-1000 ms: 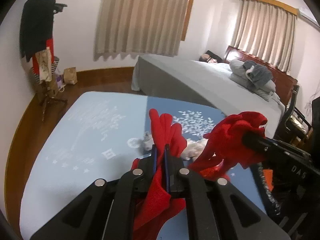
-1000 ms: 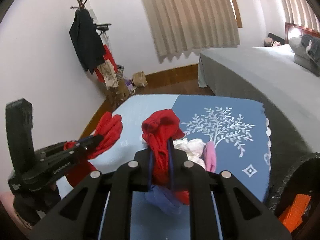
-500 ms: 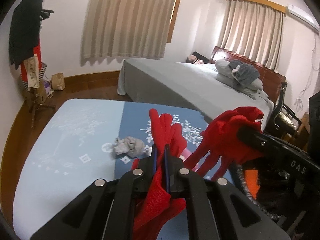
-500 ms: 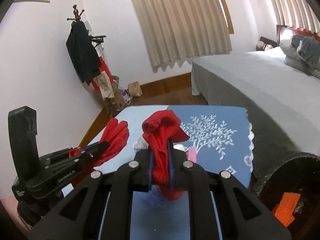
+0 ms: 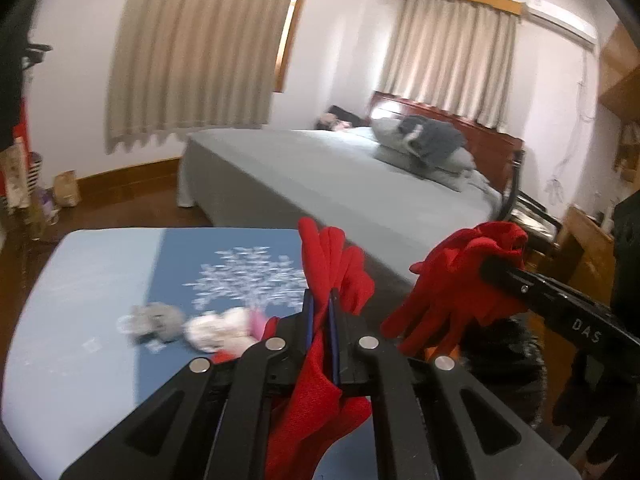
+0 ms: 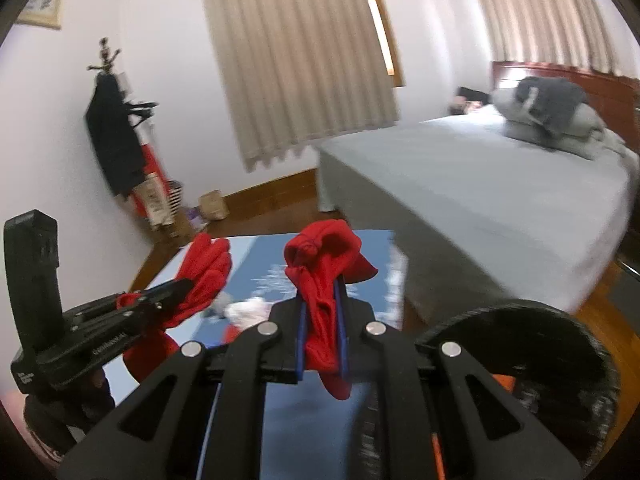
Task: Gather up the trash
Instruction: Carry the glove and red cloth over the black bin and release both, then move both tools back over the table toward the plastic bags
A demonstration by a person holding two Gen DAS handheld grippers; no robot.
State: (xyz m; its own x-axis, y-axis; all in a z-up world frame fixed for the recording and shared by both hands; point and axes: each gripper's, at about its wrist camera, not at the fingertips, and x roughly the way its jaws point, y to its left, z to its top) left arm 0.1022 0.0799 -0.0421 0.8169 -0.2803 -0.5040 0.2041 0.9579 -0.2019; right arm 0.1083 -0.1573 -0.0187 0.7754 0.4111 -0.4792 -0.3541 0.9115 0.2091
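Both grippers swing right toward bin (image 6: 520, 320); left gripper (image 5: 321, 304) and right gripper (image 6: 320, 300) still pinch red bag (image 5: 336, 264); scraps (image 5: 216, 330) left behind on table (image 5: 80, 280).

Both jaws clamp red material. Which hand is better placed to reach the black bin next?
Right, probably: the black bin lies just beside the right gripper; the left gripper sits over the table, farther from it. Both are shut on red material.

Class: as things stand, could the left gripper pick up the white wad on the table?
Probably not yet. The left gripper is shut on a red bag, so its jaws are occupied. The white wad lies uncovered on the table, but the bag must go first.
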